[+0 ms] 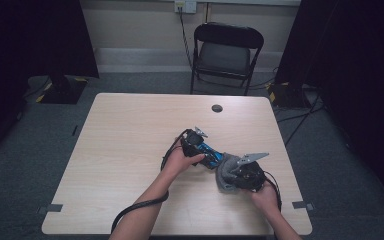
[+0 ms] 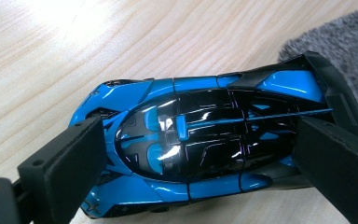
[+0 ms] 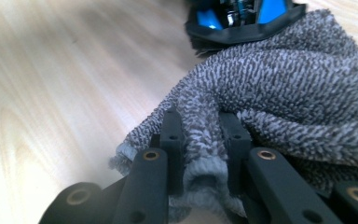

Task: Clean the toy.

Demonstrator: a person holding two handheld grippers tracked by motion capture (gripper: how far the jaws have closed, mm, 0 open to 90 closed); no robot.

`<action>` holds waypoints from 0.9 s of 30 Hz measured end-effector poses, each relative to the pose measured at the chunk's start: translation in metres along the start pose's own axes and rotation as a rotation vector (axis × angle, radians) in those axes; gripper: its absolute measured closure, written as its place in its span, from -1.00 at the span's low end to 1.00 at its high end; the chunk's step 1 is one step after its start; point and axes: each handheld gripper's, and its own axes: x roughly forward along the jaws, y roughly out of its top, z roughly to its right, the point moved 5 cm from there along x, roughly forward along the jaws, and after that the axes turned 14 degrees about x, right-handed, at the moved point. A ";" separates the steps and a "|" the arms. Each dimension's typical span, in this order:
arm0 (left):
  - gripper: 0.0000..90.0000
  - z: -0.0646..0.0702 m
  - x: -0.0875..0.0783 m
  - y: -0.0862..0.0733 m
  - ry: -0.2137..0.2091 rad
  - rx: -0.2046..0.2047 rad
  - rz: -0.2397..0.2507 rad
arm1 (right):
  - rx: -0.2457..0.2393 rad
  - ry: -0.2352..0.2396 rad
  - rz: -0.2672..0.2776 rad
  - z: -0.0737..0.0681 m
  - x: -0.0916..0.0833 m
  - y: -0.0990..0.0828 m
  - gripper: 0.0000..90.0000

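Toy car (image 2: 200,149) sits centre frame in your left gripper view, blue and black, lying on the wooden table (image 1: 130,150) — your left gripper (image 2: 200,163) has its jaws pressed on nose and tail, holding it steady. In the high view it's right of centre, between your hands. Your right gripper (image 3: 200,140) has its jaws nearly together, pinching a fold of the grey cloth (image 3: 284,88), which bunches up against the car's rear end at the top of that view. Looks like the wiping step, cloth just at the tail. Next move likely calls for dragging the cloth over the bodywork — keep the car clamped so it doesn't roll.
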 end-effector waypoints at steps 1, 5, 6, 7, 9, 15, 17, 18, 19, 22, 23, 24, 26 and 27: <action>-0.94 0.000 0.000 0.000 0.000 -0.001 0.000 | -0.001 0.005 -0.003 -0.002 0.000 -0.001 0.69; -0.94 0.000 0.000 0.000 0.004 0.000 0.001 | -0.004 0.031 -0.013 -0.006 0.000 -0.004 0.69; -0.94 0.000 0.000 0.000 0.005 0.000 0.001 | -0.008 0.039 -0.016 -0.008 -0.001 -0.005 0.69; -0.94 0.000 0.000 0.000 0.005 0.001 -0.001 | -0.012 0.042 -0.019 -0.009 -0.001 -0.005 0.69; -0.94 0.000 0.000 0.000 0.004 -0.001 0.000 | -0.020 0.048 -0.026 -0.012 -0.001 -0.007 0.68; -0.94 0.000 0.000 0.000 0.008 -0.001 0.001 | -0.026 0.064 -0.034 -0.018 -0.001 -0.010 0.68; -0.94 0.000 0.000 0.000 0.009 0.000 0.001 | -0.038 0.068 -0.041 -0.021 -0.001 -0.010 0.68; -0.94 0.000 0.000 0.000 0.009 0.000 0.000 | -0.038 0.069 -0.043 -0.023 -0.001 -0.010 0.68; -0.94 0.000 0.000 0.000 0.009 0.000 0.000 | -0.041 0.075 -0.045 -0.024 0.000 -0.011 0.68; -0.94 0.000 0.000 0.000 0.009 -0.001 0.000 | -0.054 0.085 -0.053 -0.030 0.002 -0.011 0.69; -0.94 0.000 0.000 0.000 0.009 0.000 -0.001 | -0.056 0.098 -0.056 -0.032 0.003 -0.011 0.69; -0.94 0.000 0.000 0.000 0.009 0.000 0.000 | -0.062 0.096 -0.057 -0.034 0.004 -0.011 0.69; -0.94 0.001 0.000 0.000 0.009 -0.003 0.002 | -0.077 0.098 -0.059 -0.038 0.006 -0.011 0.68; -0.94 0.001 0.000 0.000 0.009 -0.002 0.002 | -0.076 0.107 -0.062 -0.040 0.007 -0.010 0.68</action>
